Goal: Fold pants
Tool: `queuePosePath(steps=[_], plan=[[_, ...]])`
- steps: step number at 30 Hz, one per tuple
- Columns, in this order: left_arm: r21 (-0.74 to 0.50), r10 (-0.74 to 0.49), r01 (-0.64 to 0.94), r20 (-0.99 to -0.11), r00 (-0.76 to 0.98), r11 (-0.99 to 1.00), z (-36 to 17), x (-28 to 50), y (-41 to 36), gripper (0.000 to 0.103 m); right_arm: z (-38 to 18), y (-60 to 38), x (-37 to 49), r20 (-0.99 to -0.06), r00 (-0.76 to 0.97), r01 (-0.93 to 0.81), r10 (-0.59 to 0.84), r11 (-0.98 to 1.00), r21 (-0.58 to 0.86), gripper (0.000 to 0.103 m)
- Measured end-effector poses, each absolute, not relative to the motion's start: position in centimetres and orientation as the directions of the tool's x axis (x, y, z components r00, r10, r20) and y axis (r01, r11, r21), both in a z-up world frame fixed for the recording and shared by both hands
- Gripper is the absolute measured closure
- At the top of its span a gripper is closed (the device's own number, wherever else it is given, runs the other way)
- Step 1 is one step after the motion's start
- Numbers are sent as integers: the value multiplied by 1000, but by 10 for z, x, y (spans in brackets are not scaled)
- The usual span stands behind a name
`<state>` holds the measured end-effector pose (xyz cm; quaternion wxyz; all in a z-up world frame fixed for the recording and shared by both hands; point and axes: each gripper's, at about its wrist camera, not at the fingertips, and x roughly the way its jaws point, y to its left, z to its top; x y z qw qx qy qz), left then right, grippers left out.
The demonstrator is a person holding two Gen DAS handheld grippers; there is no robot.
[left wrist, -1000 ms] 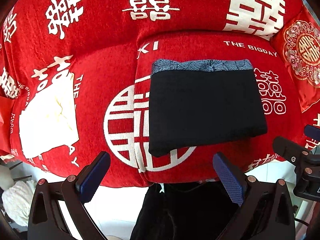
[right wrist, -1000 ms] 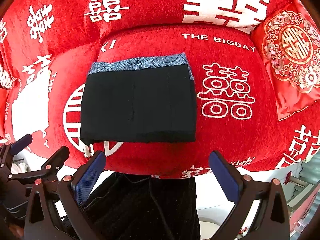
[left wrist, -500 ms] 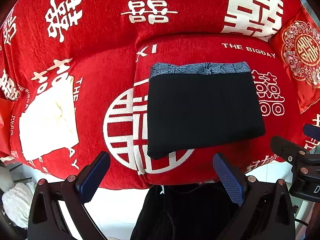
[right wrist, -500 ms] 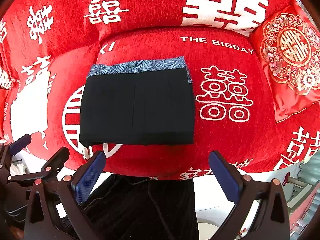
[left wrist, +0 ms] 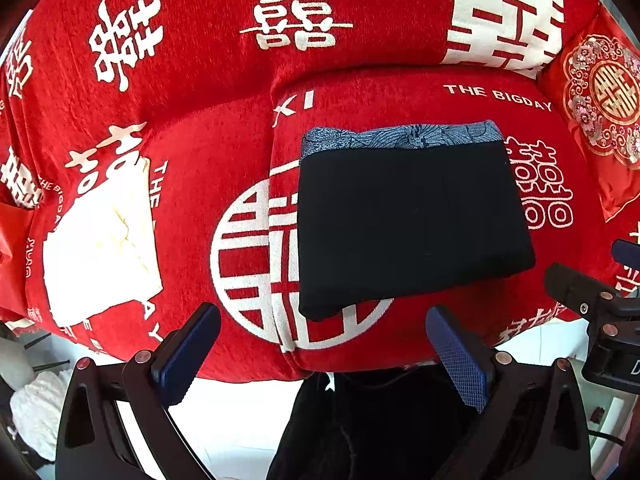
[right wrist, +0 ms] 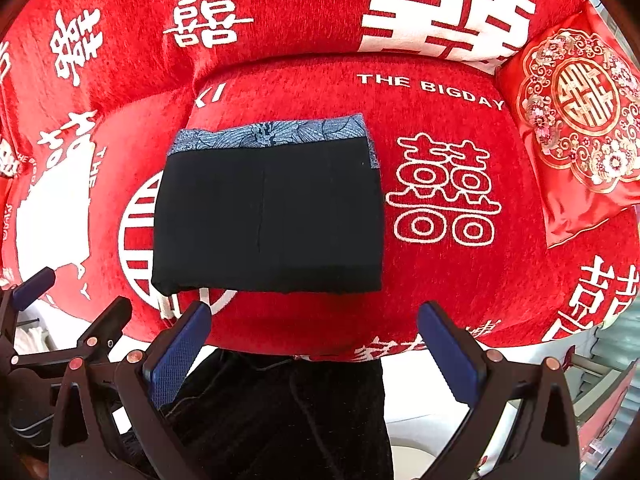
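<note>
The pants [left wrist: 412, 224] are seen folded into a flat black rectangle, lying on the seat of a sofa [left wrist: 224, 140] covered w/ red cloth and white characters. The long axis of the packet runs from side to side, across the line of the fingers. A patterned blue-grey band [left wrist: 400, 138] is shown along the far edge, so this end points away from the fingers, toward the sofa back; the plain black folded edge points toward them.

In the left wrist view the left gripper [left wrist: 320, 350] is held w/ its blue-padded fingers [left wrist: 458, 360] spread wide and nothing between them. The pants are placed ahead of the fingers, a bit toward the right finger, not touched. A pale cream cloth [left wrist: 100, 240] is seen ahead and well to the left of the left finger.

In the right wrist view the right gripper [right wrist: 316, 346] is also held wide apart and empty. The pants [right wrist: 268, 216] are ahead, more toward the left finger, apart from it. A red embroidered cushion [right wrist: 580, 128] is seen far ahead to the right. The other gripper is visible at the edge of each view.
</note>
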<state>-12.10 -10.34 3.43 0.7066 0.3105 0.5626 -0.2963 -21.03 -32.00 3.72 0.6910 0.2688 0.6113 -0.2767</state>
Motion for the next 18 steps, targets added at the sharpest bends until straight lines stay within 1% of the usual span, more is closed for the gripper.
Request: queuePosePath(steps=[18], plan=[[89,-92,763,-977,191,640,38,-120,-100,0,36,-318,-211,-994,90,705,-62,708,20,0]])
